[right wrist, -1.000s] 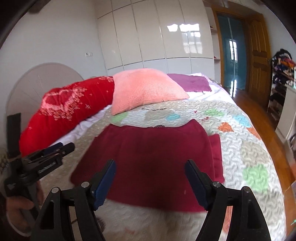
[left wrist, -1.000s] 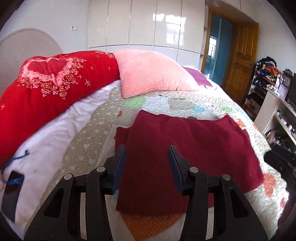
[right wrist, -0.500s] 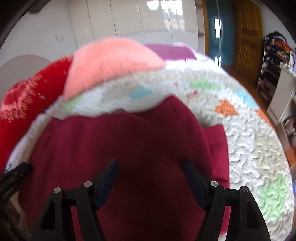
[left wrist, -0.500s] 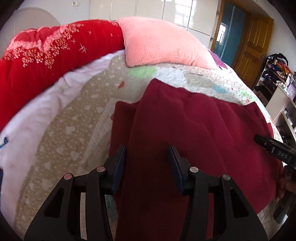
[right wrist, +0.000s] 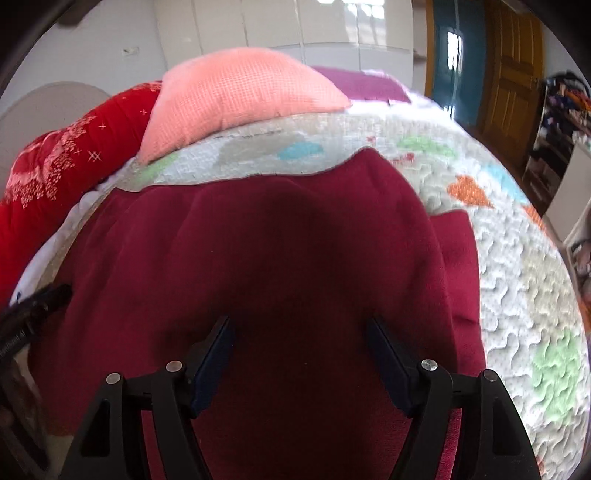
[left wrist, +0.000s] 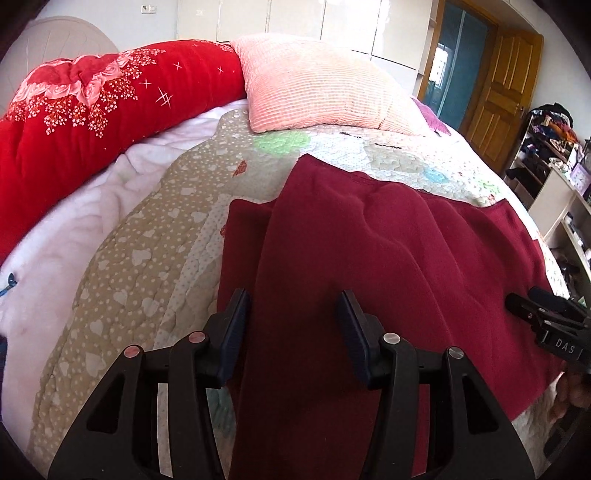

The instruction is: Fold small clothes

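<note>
Dark red garment [left wrist: 369, 258] lying flat on the patterned quilt [left wrist: 155, 236], near a pink pillow [left wrist: 317, 85] and red floral duvet [left wrist: 92, 99]; left gripper [left wrist: 293, 317] opening, right gripper [right wrist: 301, 349] wide, both empty above it.

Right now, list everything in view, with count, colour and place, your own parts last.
garment: one, dark red, spread flat on the quilt, its side flaps tucked under
quilt: one, beige with coloured patches, covering the bed
pillow: one, pink, at the bed's head
bolster: one, red with flowers, left of the pillow
purple cloth: one, behind the pillow
wardrobe: one, white, back wall
door: one, wooden, far right
shelves: cluttered, right edge
left gripper: black, jaws opening, over the garment's left edge
right gripper: black, jaws apart, over the garment's right part
</note>
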The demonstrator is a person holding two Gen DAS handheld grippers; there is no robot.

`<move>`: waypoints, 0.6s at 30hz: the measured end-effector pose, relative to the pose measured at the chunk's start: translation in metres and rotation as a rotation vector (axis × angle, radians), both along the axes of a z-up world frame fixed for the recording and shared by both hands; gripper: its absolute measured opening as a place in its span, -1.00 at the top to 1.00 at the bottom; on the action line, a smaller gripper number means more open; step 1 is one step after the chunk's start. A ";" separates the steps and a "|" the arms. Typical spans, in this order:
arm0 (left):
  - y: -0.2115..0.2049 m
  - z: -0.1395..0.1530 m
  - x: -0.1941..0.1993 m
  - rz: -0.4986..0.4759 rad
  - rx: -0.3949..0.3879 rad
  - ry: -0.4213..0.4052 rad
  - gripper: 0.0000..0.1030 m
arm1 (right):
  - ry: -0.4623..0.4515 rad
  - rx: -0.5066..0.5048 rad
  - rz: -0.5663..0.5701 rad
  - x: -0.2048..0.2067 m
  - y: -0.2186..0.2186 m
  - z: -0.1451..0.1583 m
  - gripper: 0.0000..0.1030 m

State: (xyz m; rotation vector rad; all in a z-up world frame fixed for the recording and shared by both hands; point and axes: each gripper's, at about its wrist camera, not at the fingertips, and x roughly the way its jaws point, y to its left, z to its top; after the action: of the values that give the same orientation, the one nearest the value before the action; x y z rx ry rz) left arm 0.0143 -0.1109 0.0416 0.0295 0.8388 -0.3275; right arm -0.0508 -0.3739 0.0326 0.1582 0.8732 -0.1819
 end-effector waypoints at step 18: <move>0.037 0.003 -0.020 0.049 0.032 -0.008 0.04 | -0.057 0.039 0.225 0.018 0.098 0.033 -0.38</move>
State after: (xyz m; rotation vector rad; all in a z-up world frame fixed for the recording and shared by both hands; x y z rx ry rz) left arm -0.0062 -0.0737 0.0442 0.0406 0.8355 -0.2679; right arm -0.0325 -0.2755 0.0657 0.1002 0.8314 0.0498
